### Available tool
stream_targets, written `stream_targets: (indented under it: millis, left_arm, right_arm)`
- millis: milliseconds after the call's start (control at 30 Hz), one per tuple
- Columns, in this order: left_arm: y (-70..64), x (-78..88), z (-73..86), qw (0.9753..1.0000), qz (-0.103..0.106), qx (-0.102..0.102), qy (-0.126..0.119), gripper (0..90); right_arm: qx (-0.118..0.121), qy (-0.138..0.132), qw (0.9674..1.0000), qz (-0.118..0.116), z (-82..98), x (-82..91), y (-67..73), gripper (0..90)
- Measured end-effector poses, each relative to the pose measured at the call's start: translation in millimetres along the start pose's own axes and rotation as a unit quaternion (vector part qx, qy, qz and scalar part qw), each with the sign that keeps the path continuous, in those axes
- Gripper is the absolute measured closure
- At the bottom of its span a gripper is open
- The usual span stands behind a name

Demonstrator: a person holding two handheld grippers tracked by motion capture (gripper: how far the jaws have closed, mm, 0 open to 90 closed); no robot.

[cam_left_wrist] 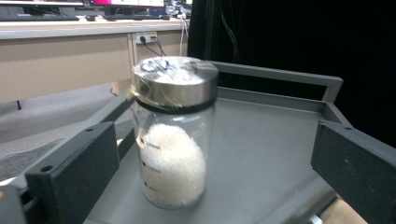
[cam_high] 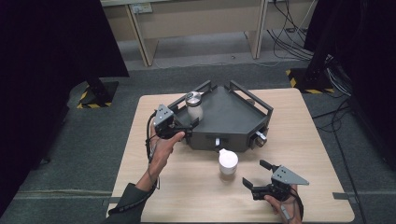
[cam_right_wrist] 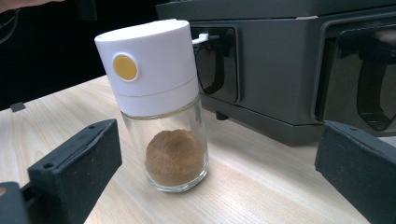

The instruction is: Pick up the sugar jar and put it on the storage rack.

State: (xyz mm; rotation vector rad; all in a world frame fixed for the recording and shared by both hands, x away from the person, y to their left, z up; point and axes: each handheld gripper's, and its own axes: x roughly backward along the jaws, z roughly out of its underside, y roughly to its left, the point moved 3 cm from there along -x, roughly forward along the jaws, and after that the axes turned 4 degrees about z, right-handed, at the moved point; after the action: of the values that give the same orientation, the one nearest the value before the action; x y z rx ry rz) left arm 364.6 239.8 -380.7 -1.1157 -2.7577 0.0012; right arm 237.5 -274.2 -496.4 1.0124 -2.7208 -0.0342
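The left tongs (cam_high: 189, 127) are spread wide at the left edge of the grey tray (cam_high: 233, 116), holding nothing. The glass jar (cam_high: 194, 106) with the shiny lid and white grains stands in the tray's left corner, just in front of them. To grab it well, slide the tongs around the glass below the lid, then squeeze slowly. The brown spice jar (cam_high: 228, 163) with the white cap stands on the bench (cam_high: 308, 140) near its front edge. The right tongs (cam_high: 256, 173) wait beside it, spread wide too.
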Motion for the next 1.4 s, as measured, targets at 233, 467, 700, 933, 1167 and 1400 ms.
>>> stream_targets:
  millis: [233, 467, 700, 933, 1167, 1400]
  left_arm:
    - [-2.3, 12.1, 11.4, 1.0000, 0.003, 0.004, -0.008, 0.5]
    - [-4.7, 22.0, 23.2, 0.9998, 0.009, 0.012, -0.013, 0.5]
    - [-10.8, 27.8, 38.5, 0.9997, 0.017, 0.011, -0.013, 0.4]
    - [-14.8, 31.5, 52.2, 0.9996, 0.023, 0.005, -0.012, 0.4]
    - [-16.1, 34.0, 62.5, 0.9995, 0.028, 0.007, -0.012, 0.5]
    - [-17.0, 37.7, 70.6, 0.9996, 0.026, -0.002, -0.012, 0.5]
  right_arm:
    - [-0.003, 0.000, 1.0000, 0.000, 0.3, -0.1, -0.2, 0.8]
    - [-0.002, 0.000, 1.0000, 0.000, 0.3, -0.3, 0.0, 0.8]
    - [-0.003, 0.000, 1.0000, 0.000, 0.5, -0.2, -0.2, 0.8]
    - [-0.002, 0.001, 1.0000, 0.000, 0.5, -0.4, 0.0, 0.8]
    - [-0.001, 0.002, 1.0000, -0.001, 0.6, -0.9, 0.2, 0.8]
    - [-0.001, 0.002, 1.0000, -0.002, 0.5, -0.8, 0.3, 0.8]
